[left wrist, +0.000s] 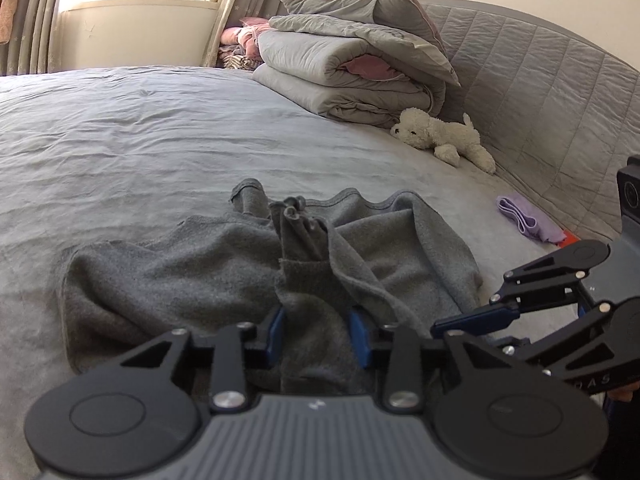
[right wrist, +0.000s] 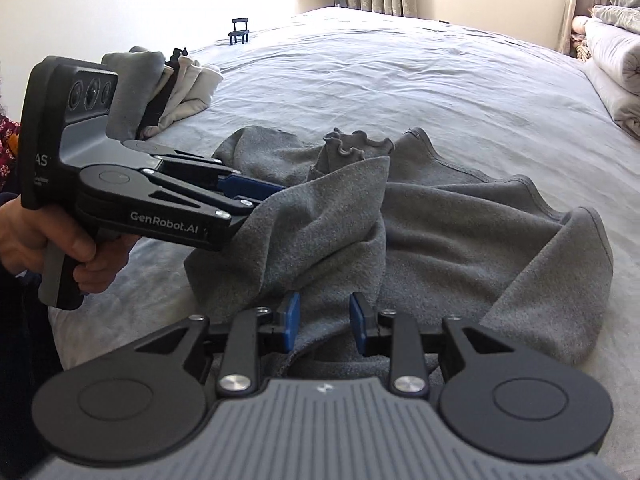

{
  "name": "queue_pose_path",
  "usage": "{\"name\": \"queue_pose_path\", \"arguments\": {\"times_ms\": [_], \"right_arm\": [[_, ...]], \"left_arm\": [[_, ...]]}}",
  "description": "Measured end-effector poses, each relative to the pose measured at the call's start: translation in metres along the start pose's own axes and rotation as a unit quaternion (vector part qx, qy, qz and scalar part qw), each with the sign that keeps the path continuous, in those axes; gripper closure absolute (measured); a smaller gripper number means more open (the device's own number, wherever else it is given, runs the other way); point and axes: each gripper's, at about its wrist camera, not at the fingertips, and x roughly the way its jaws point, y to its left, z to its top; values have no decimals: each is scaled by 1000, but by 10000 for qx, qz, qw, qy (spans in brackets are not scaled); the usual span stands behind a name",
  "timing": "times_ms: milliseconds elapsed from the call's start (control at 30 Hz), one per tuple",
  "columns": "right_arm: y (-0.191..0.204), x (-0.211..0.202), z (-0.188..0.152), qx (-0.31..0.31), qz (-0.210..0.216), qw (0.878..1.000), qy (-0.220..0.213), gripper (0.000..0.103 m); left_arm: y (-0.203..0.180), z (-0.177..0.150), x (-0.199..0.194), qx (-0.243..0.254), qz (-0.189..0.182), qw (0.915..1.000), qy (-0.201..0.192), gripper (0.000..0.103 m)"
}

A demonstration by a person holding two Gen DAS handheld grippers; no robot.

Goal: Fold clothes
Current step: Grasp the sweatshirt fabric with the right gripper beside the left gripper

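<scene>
A grey fleece garment [left wrist: 168, 272] [right wrist: 460, 216] lies crumpled on the grey bed sheet [left wrist: 140, 140], its frilled collar [right wrist: 352, 142] bunched up in the middle. My left gripper [left wrist: 318, 334] [right wrist: 256, 204] is shut on a thick fold of it, and a flap of fabric rises from its fingers. The right gripper [right wrist: 325, 320] [left wrist: 444, 334] stands close beside it at the near edge of the garment. Its blue pads [right wrist: 291, 318] are apart, with cloth lying between and under them, not pinched. A person's hand [right wrist: 52, 240] grips the left handle.
Folded quilts [left wrist: 348, 68] are stacked at the head of the bed against the padded headboard [left wrist: 540, 100]. Near them lie a white plush toy [left wrist: 440, 140] and a purple cloth [left wrist: 524, 216]. A pile of clothes [right wrist: 188, 88] and a small black stand [right wrist: 239, 32] sit on the far side.
</scene>
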Motion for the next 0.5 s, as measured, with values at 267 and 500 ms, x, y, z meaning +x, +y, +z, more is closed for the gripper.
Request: {"name": "queue_pose_path", "arguments": {"times_ms": [267, 500], "right_arm": [[-22, 0, 0, 455, -532, 9975, -49, 69], [-37, -6, 2, 935, -858, 9911, -408, 60]], "left_arm": [[-16, 3, -27, -111, -60, 9993, -347, 96], [-23, -8, -39, -59, 99, 9998, -144, 96]]}}
